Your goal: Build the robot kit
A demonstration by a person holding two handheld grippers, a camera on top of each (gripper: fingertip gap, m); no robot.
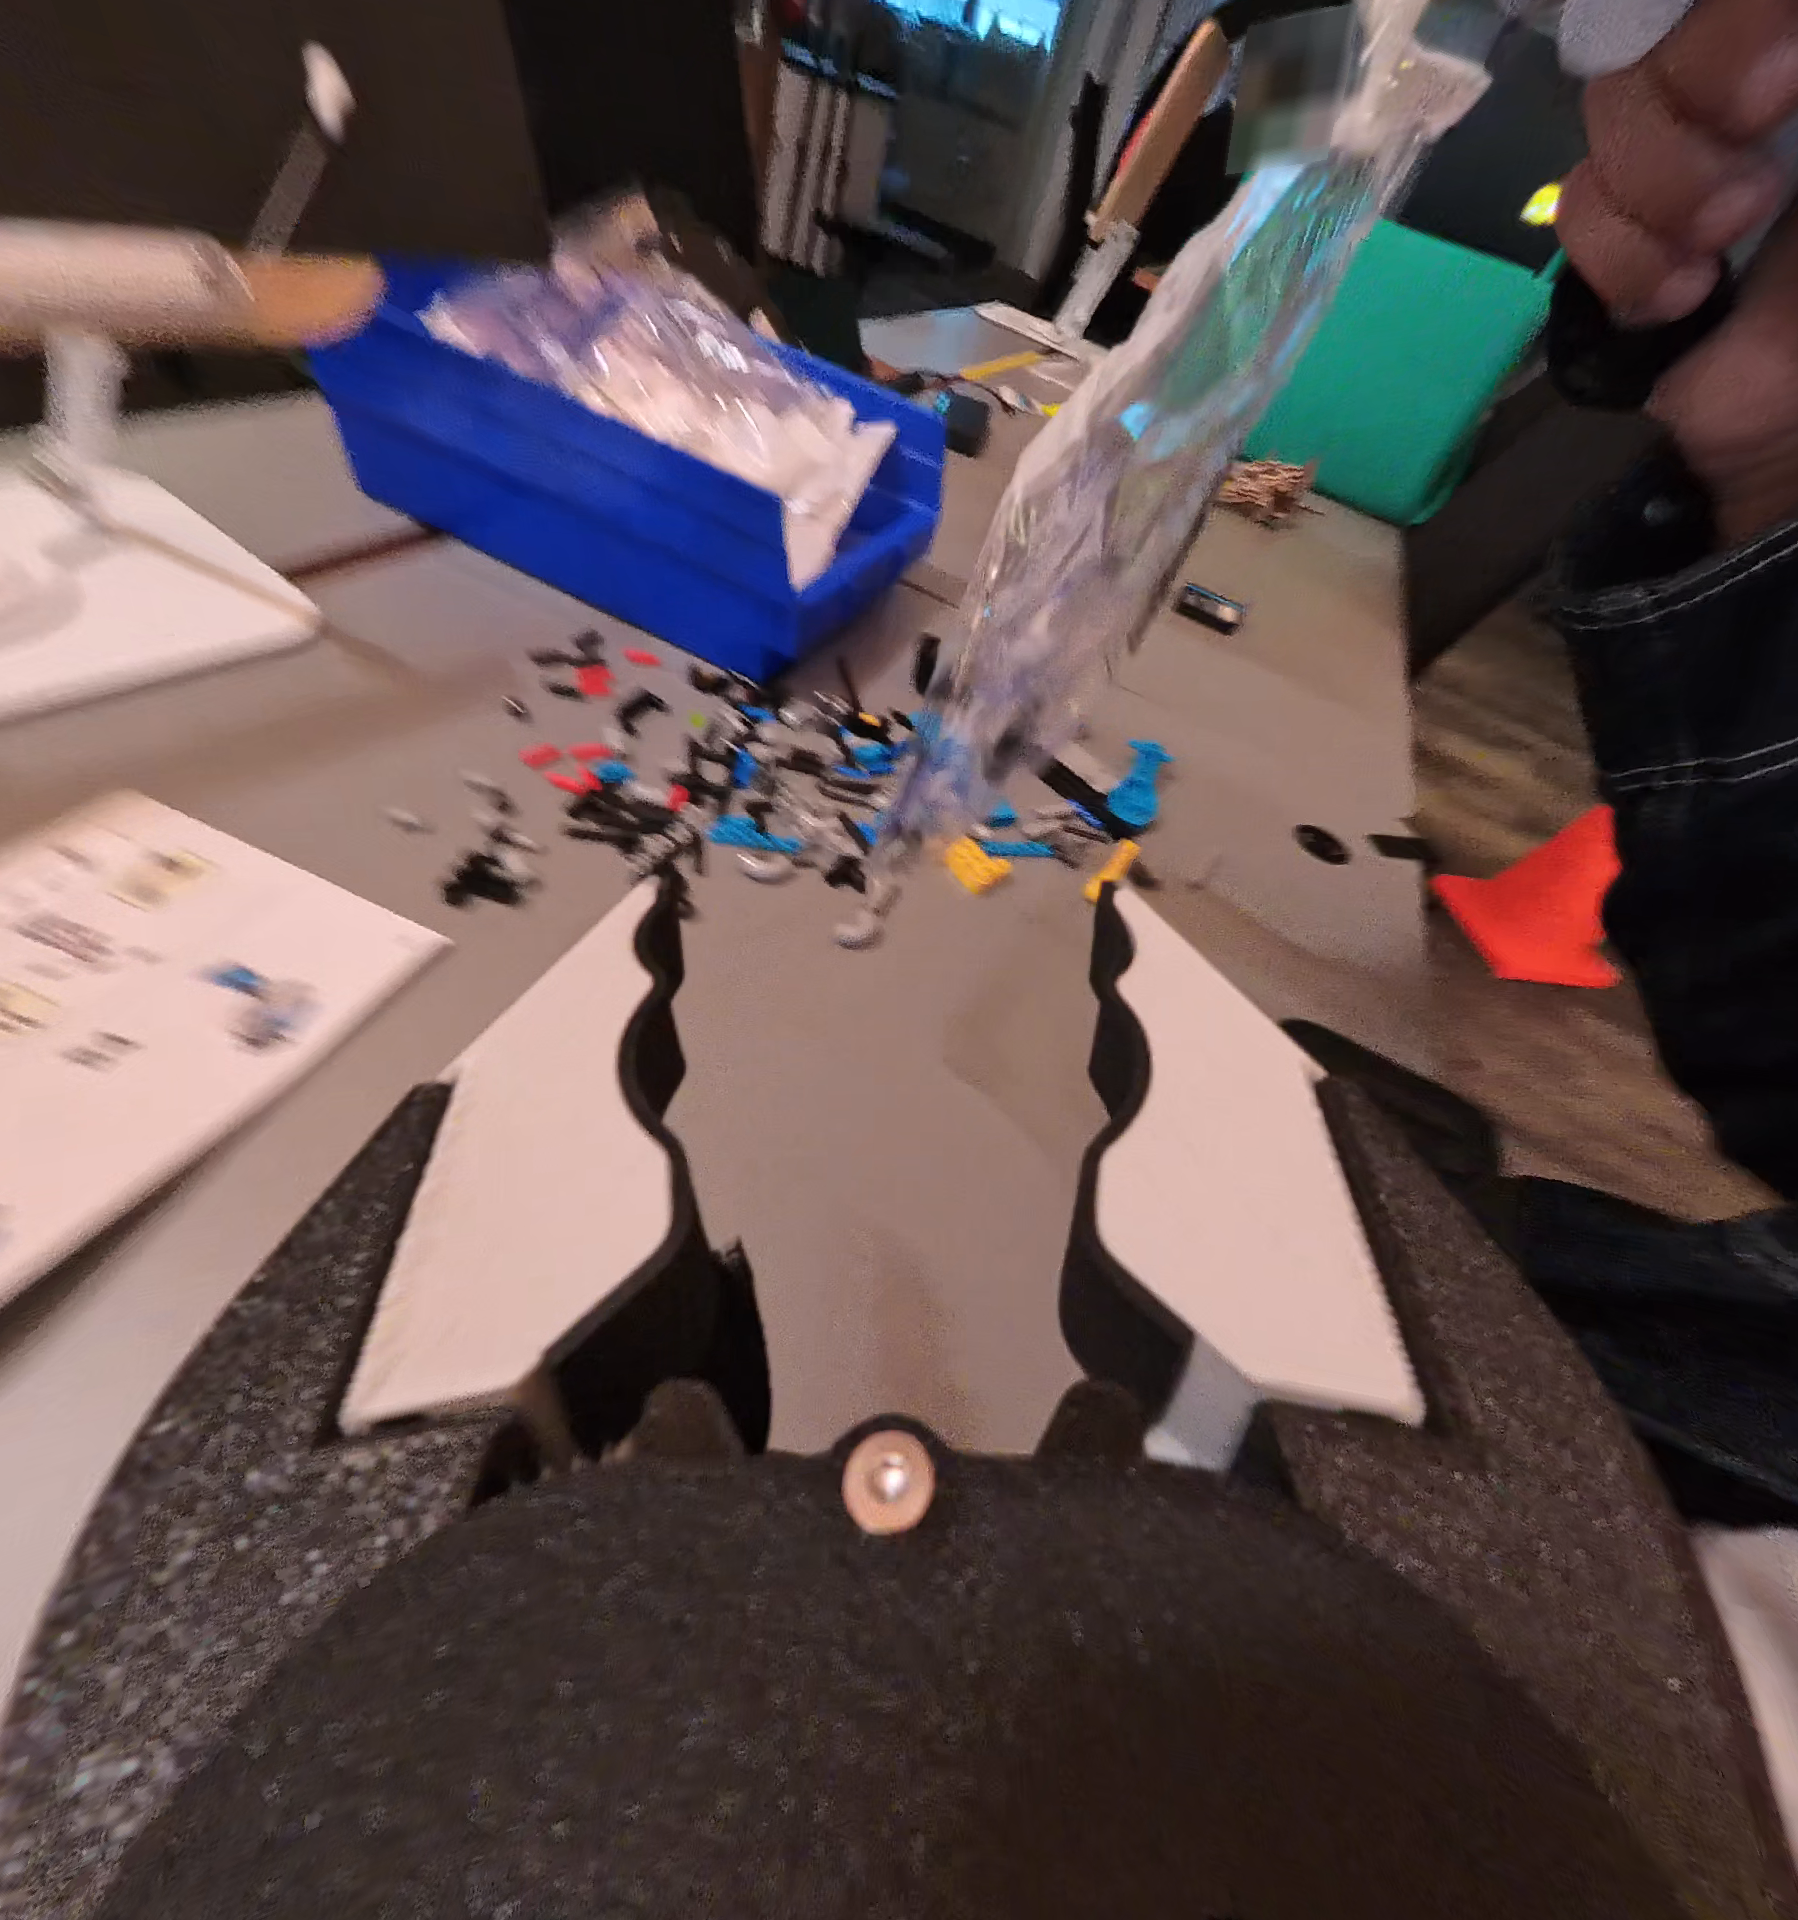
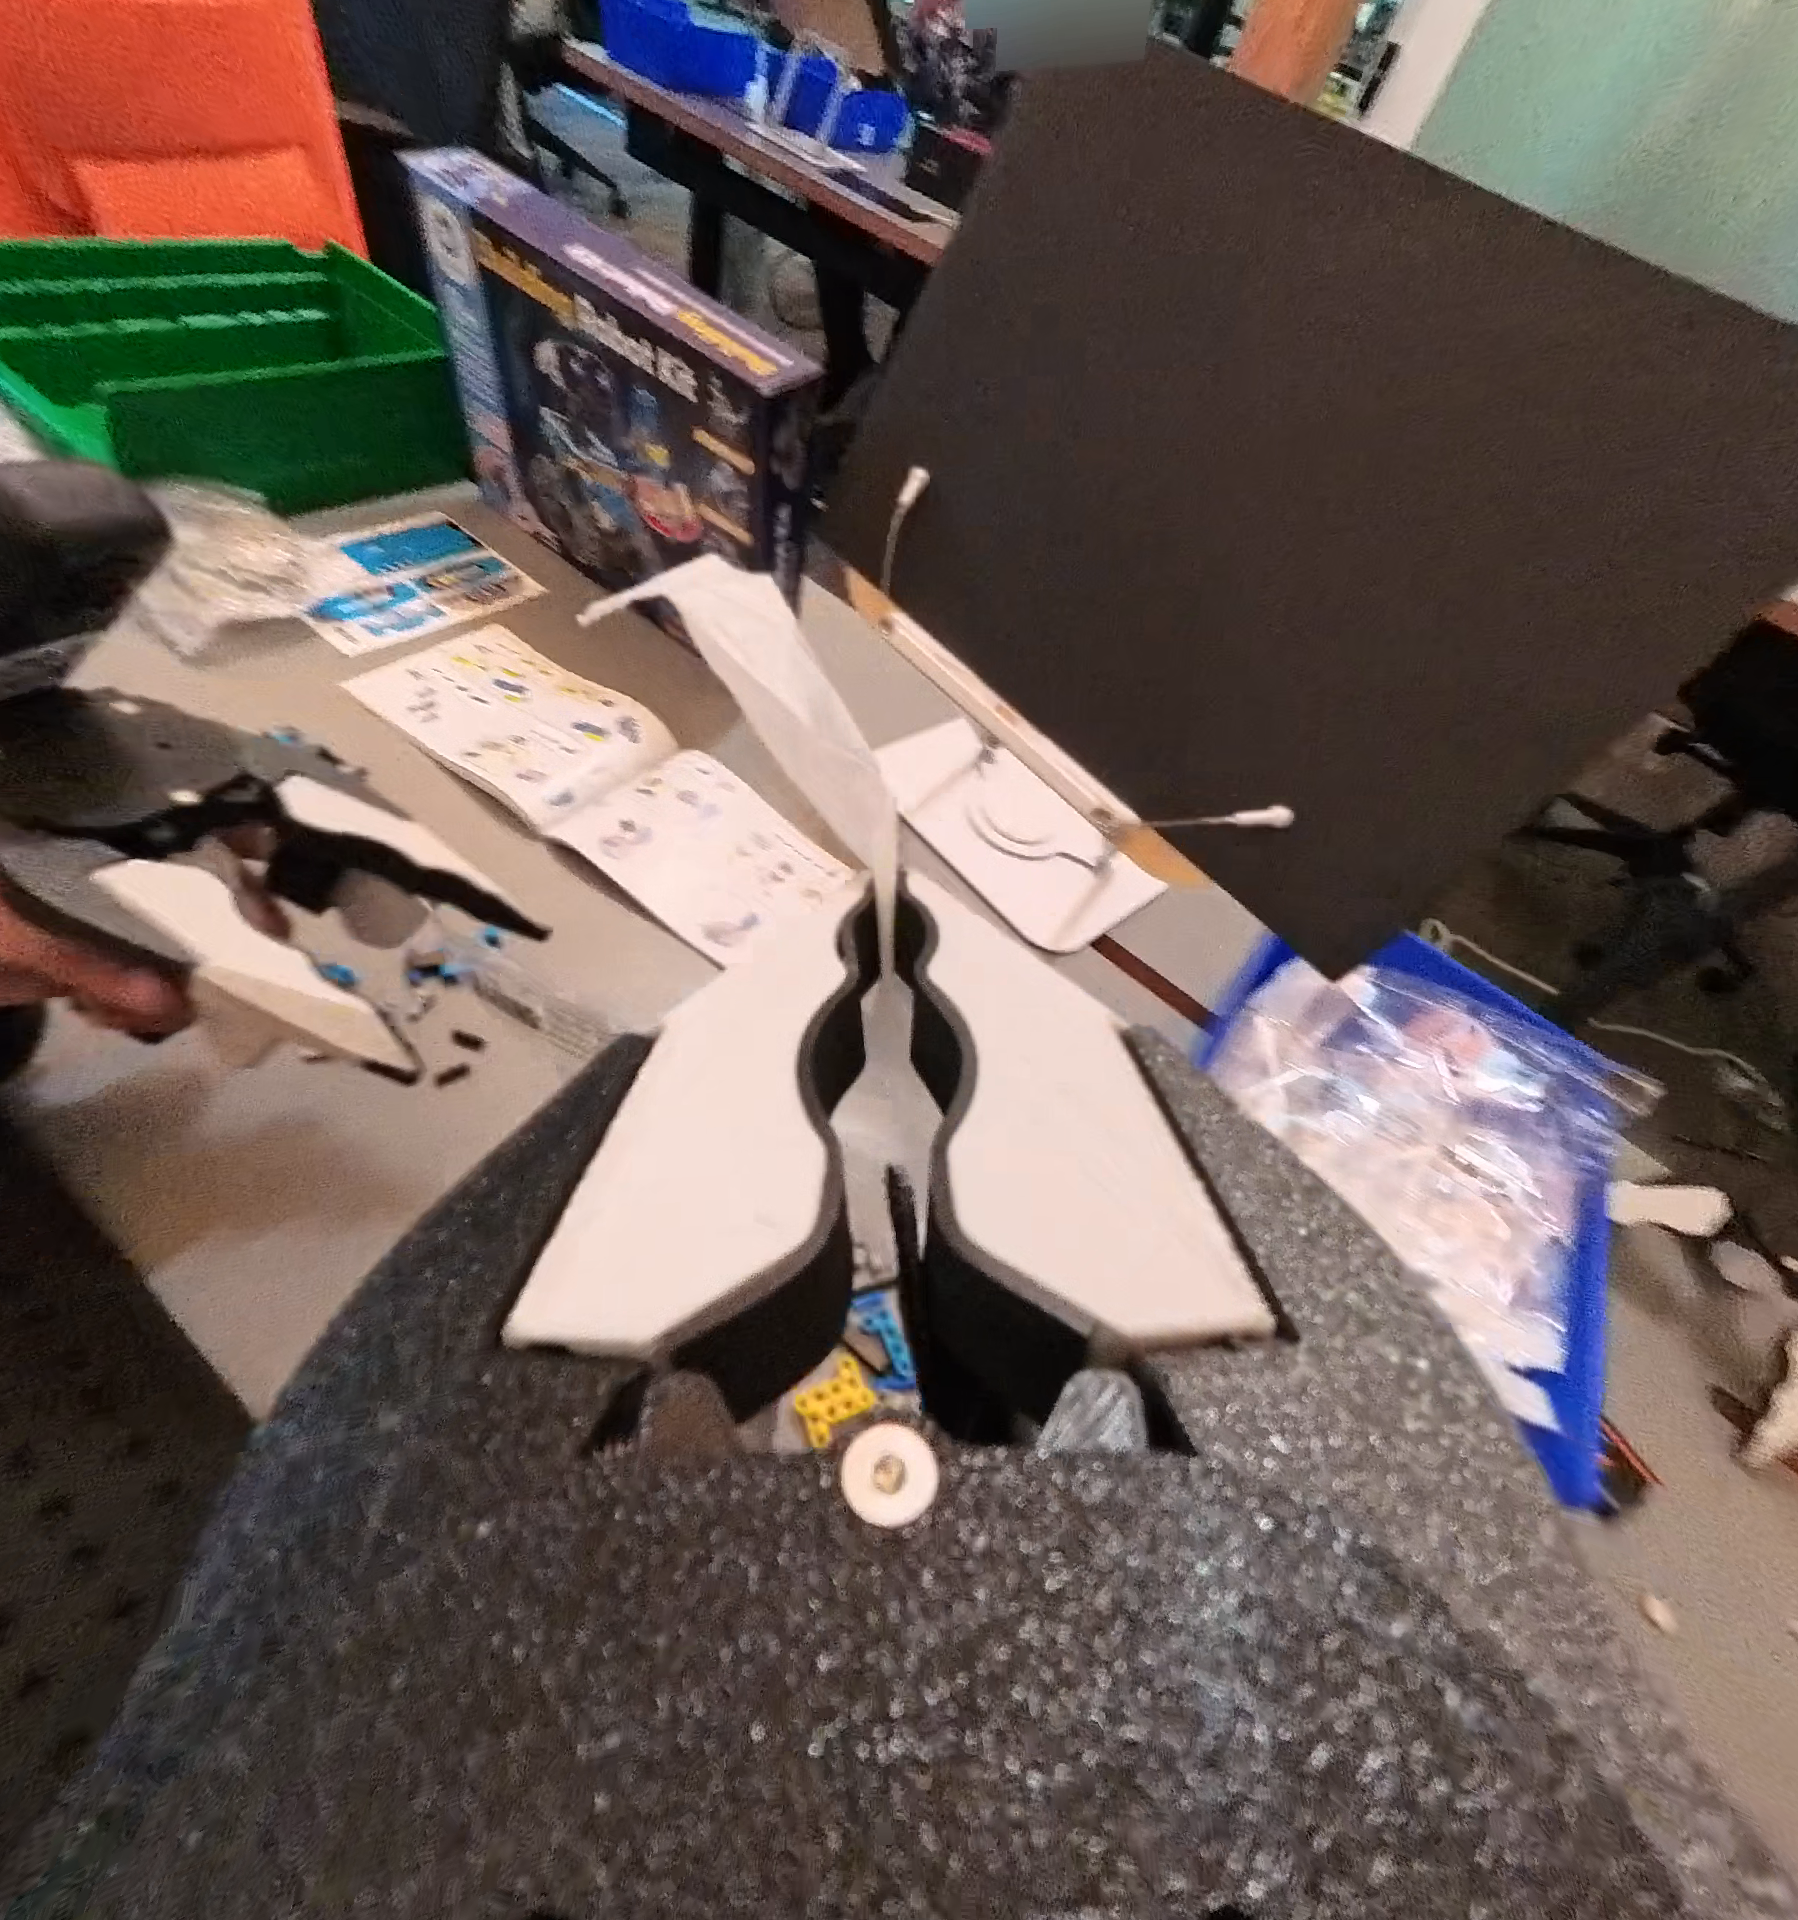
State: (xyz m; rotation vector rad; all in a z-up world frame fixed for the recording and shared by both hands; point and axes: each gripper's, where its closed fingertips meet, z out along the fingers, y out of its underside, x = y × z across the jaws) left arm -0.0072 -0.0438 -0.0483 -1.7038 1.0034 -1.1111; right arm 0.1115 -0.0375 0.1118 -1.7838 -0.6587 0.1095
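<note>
My left gripper (image 1: 890, 894) is spread wide with nothing between its fingers, held low over the grey table (image 1: 853, 1143). Just past its tips lies a scatter of small building pieces (image 1: 770, 779), black, blue, red and yellow. My right gripper (image 2: 887, 935) is pinched tight on the top edge of a clear plastic bag (image 1: 1134, 499); in the left wrist view the bag hangs long and steep, its upper end at the top right, its lower end down among the pieces. An open instruction booklet (image 2: 604, 769) lies flat nearby. Farther off sits a blue bin (image 1: 604, 499) full of clear bags, a white stand (image 2: 1020, 842), then a dark printed kit box (image 2: 635, 416) standing upright beside a green bin (image 2: 199, 353). The box and booklet carry printing, too blurred to make out.
</note>
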